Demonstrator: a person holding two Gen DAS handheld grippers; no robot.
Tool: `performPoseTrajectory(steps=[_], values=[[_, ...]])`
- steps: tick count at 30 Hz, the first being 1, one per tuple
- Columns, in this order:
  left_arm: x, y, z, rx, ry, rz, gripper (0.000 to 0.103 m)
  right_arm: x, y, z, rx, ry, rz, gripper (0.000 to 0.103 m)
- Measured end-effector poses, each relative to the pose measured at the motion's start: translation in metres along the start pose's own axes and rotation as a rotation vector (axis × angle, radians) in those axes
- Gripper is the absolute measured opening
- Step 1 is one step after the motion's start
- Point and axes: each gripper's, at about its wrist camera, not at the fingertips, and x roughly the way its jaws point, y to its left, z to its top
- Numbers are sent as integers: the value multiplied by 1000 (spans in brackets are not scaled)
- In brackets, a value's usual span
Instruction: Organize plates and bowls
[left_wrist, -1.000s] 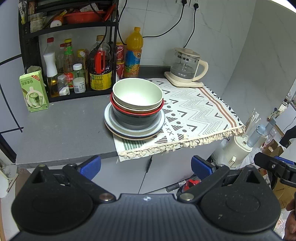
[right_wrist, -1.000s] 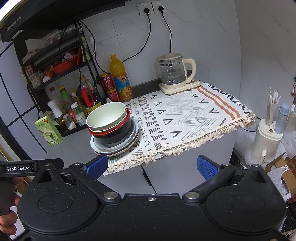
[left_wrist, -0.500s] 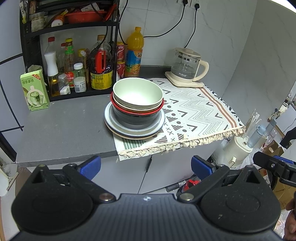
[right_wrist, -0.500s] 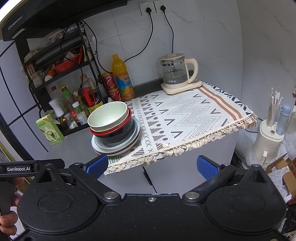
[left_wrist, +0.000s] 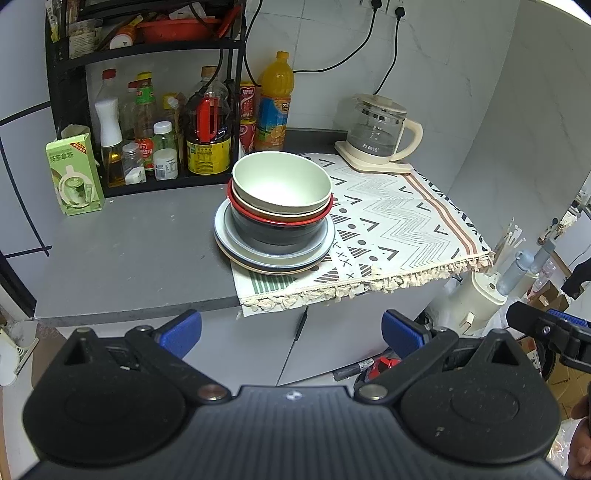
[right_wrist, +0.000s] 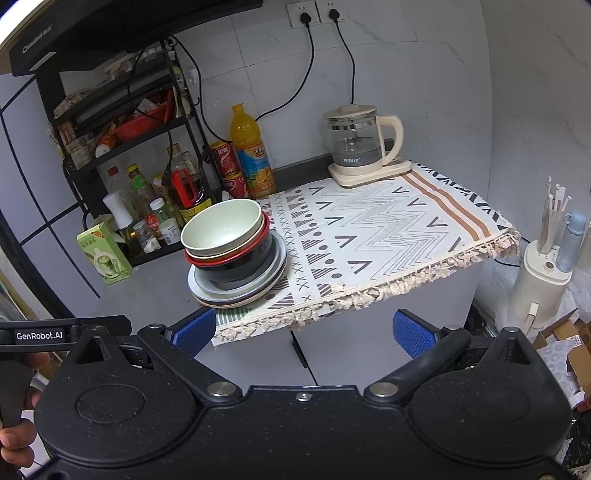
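A stack of dishes stands on the counter at the left edge of the patterned cloth (left_wrist: 399, 221). On top is a pale green bowl (left_wrist: 281, 182), under it a tan bowl, a red-rimmed bowl (left_wrist: 280, 220) and a dark bowl (left_wrist: 277, 236), all on several plates (left_wrist: 229, 236). The stack also shows in the right wrist view (right_wrist: 236, 254). My left gripper (left_wrist: 291, 330) is open and empty, below the counter's front edge. My right gripper (right_wrist: 304, 326) is open and empty, also in front of the counter.
A black rack (left_wrist: 147, 122) with bottles stands at the back left, with a green carton (left_wrist: 74, 177) beside it. An orange juice bottle (left_wrist: 275, 107) and a glass kettle (left_wrist: 380, 133) stand at the back. A white appliance (right_wrist: 543, 284) stands on the floor at right.
Both grippers have moved slightly closer to the counter; the stack looks a little larger. The dishes have not moved and both grippers stay open.
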Motion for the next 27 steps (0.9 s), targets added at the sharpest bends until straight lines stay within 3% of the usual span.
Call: performPoseTrajectory(steps=[27], values=[[-1,2,-4,-33,11,20,103,5,0,-3,-28,29,-6,103]])
